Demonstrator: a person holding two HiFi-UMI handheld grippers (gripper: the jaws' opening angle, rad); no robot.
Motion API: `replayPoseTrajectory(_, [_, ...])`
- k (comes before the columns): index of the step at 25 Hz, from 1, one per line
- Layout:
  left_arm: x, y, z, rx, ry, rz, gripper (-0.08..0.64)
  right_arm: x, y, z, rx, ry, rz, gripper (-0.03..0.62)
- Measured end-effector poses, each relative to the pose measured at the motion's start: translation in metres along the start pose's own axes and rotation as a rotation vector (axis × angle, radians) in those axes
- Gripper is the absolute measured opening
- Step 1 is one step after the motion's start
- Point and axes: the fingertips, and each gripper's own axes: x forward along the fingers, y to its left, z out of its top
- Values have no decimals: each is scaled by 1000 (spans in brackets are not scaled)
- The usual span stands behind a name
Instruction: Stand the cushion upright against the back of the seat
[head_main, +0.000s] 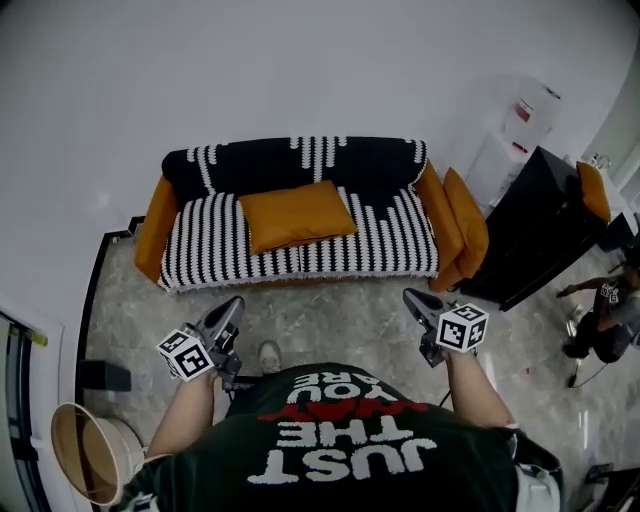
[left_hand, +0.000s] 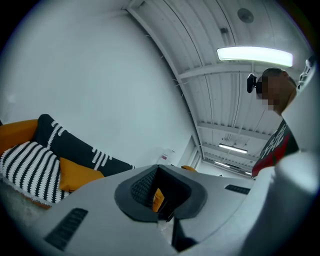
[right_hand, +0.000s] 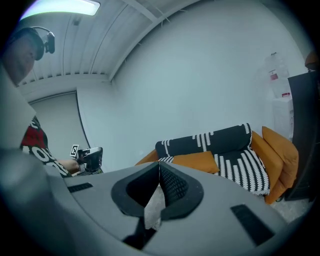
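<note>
Lying flat on the black-and-white striped seat (head_main: 215, 245) of the sofa (head_main: 150, 225): one orange cushion (head_main: 295, 215), left of centre, its rear edge near the dark backrest (head_main: 300, 165), not stood up. Left gripper (head_main: 232, 305): held over the marble floor (head_main: 340, 320) in front of the sofa, well apart from the cushion; jaws closed together at the tips, nothing between them. Right gripper (head_main: 412, 297): likewise in front of the sofa, towards its right end; jaws meet at the tips, empty. Marker cubes (head_main: 185, 353) on both grippers face upward. Two further orange cushions (head_main: 462, 225) lean at the sofa's right arm. Black cabinet (head_main: 535, 225) and water dispenser (head_main: 515, 135) at right; round tub (head_main: 85, 450) at lower left.
</note>
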Motion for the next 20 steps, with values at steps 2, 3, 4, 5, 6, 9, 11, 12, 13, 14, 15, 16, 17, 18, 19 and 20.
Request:
replayPoseTrajectory(2, [17,40,17,-2,11,-36,2,36,-5,15,2,-6,-29,26])
replayPoseTrajectory(3, [24,60,27,-8,22,-49,2,56,-6,23,8,-10,-41,26])
replayPoseTrajectory(4, [32,80,37,-13,35,-57,2,76,-5,30,18,-13,-49,26])
replayPoseTrajectory(5, [40,98,50,-14,49,-65,2,96,-3,39,22,-13,-52,26])
replayPoseTrajectory(6, [49,115,64,-10,61,-75,2,116,0,50,18,-11,-50,26])
replayPoseTrajectory(9, [76,159,106,7,78,-104,2,171,4,84,-11,-3,-44,26])
replayPoseTrajectory(11, [88,186,124,7,85,-114,2,200,4,99,-13,2,-43,26])
replayPoseTrajectory(12, [93,198,129,4,90,-118,2,211,3,104,-12,9,-45,26])
replayPoseTrajectory(13, [97,209,133,-3,95,-118,2,221,1,108,-13,16,-50,26])
replayPoseTrajectory(14, [102,219,137,-10,97,-116,2,229,-2,111,-13,21,-54,26])
replayPoseTrajectory(15, [108,230,140,-15,99,-113,2,237,-7,116,-11,23,-58,26])
replayPoseTrajectory(16, [114,239,144,-17,99,-111,2,245,-13,120,-7,23,-62,26])
replayPoseTrajectory(17, [121,247,146,-22,99,-107,2,251,-20,124,-1,24,-68,26])
replayPoseTrajectory(18, [126,254,147,-29,99,-102,2,256,-27,126,8,27,-74,26])
replayPoseTrajectory(19, [132,259,148,-35,102,-97,2,261,-34,127,18,32,-77,26])
replayPoseTrajectory(20, [137,263,147,-38,107,-91,2,264,-41,128,28,37,-78,26])
